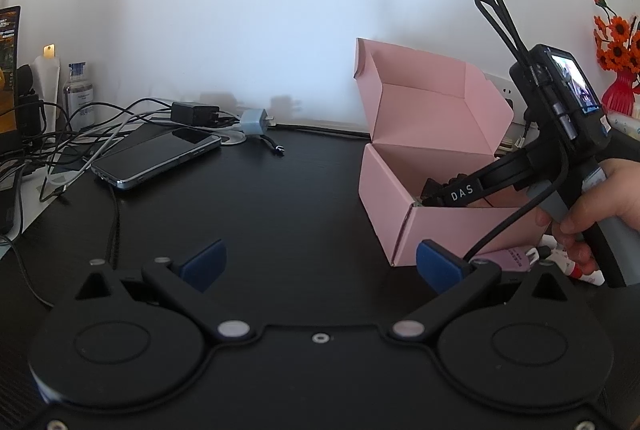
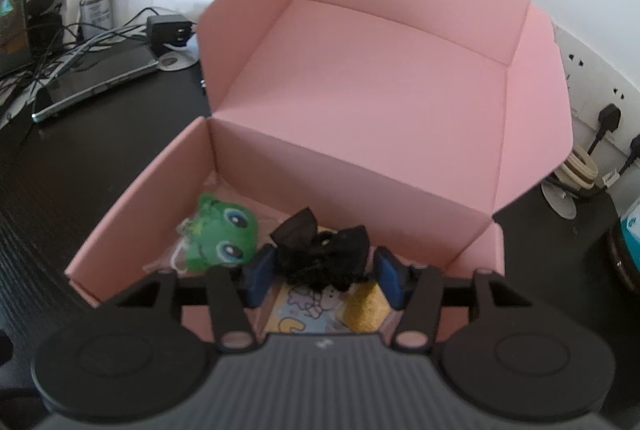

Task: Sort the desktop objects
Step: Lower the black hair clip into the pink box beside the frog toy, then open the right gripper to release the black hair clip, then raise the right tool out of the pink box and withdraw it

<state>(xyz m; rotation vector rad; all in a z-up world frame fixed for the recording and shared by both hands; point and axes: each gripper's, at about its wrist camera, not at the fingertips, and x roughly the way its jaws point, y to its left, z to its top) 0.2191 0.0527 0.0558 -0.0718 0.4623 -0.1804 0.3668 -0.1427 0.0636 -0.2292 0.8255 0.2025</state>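
An open pink cardboard box (image 2: 132, 214) stands on the black desk, its lid (image 2: 384, 70) tipped back. Inside lie a green frog plush (image 2: 222, 236), a black fabric bow (image 2: 320, 254), a yellow spongy block (image 2: 364, 304) and a cartoon-printed card (image 2: 298, 312). My right gripper (image 2: 325, 276) reaches down into the box with the bow between its blue pads (image 2: 260, 276); a small gap shows at the right pad, so the jaws stand open. In the left wrist view a hand holds the right gripper (image 1: 434, 190) inside the pink box (image 1: 384, 190). My left gripper (image 1: 320, 266) hovers open and empty over the desk, left of the box.
A phone (image 1: 156, 158), a black charger (image 1: 194, 112), a blue plug (image 1: 254, 122) and tangled cables (image 1: 80, 134) lie at the back left beside a bottle (image 1: 78, 90) and a screen (image 1: 8, 70). Orange flowers (image 1: 618, 42) and wall sockets (image 2: 592, 86) are at right. Small tubes (image 1: 520, 256) lie beside the box.
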